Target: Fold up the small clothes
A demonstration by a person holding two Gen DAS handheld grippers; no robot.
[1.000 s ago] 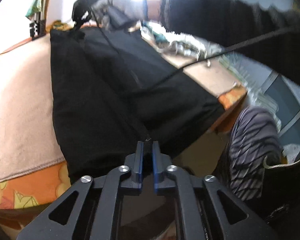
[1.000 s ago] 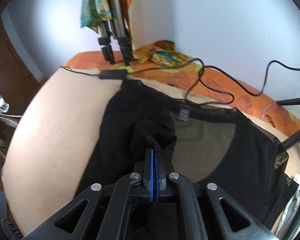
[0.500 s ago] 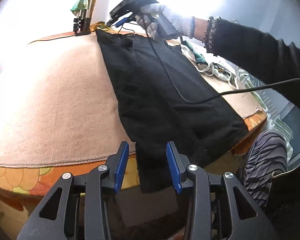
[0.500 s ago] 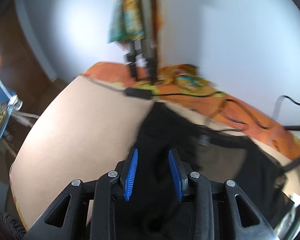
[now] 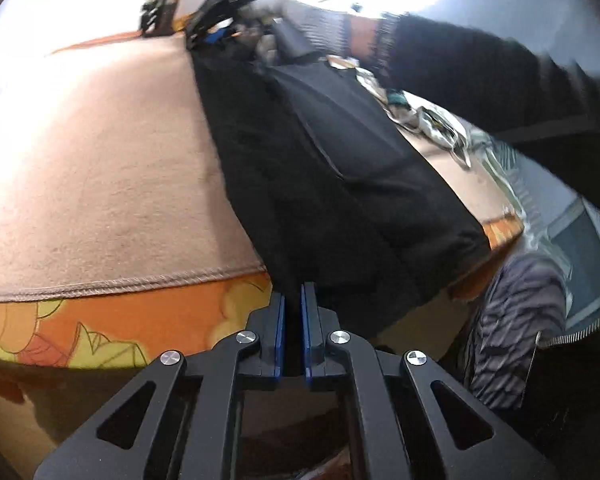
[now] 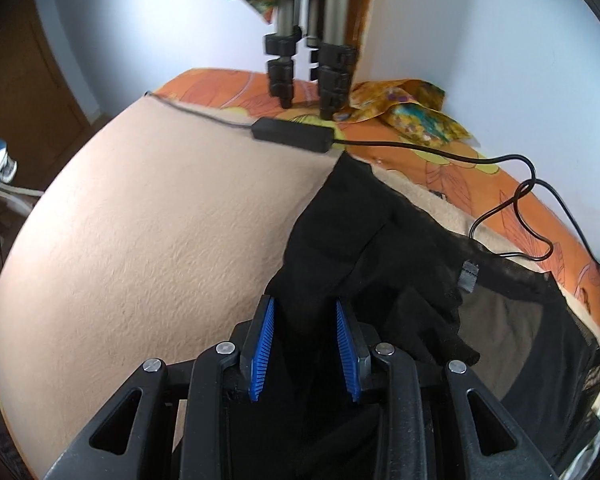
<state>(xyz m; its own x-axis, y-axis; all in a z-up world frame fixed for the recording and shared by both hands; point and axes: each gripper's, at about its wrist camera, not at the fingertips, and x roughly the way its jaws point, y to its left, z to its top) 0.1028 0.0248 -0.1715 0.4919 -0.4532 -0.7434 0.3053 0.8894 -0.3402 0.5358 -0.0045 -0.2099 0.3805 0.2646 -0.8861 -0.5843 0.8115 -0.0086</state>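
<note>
In the left wrist view our left gripper (image 5: 293, 300) is clenched on the hem of the black garment (image 5: 340, 168) at the beige blanket's (image 5: 100, 168) near edge, with broad bare blanket beside it. The right wrist view alone shows our right gripper (image 6: 305, 312) released, straddling the garment's far end near a tripod (image 6: 312, 60) and cable (image 6: 420, 154).

— What differs from a second ago?
— The left gripper (image 5: 293, 300) opens, then closes again on the near hem of the black garment (image 5: 340, 168), now hanging over the blanket (image 5: 100, 184) edge.
— And the other?
— The right gripper (image 6: 305, 316), clamped before, now stands parted, lower over the cloth's far end.
</note>
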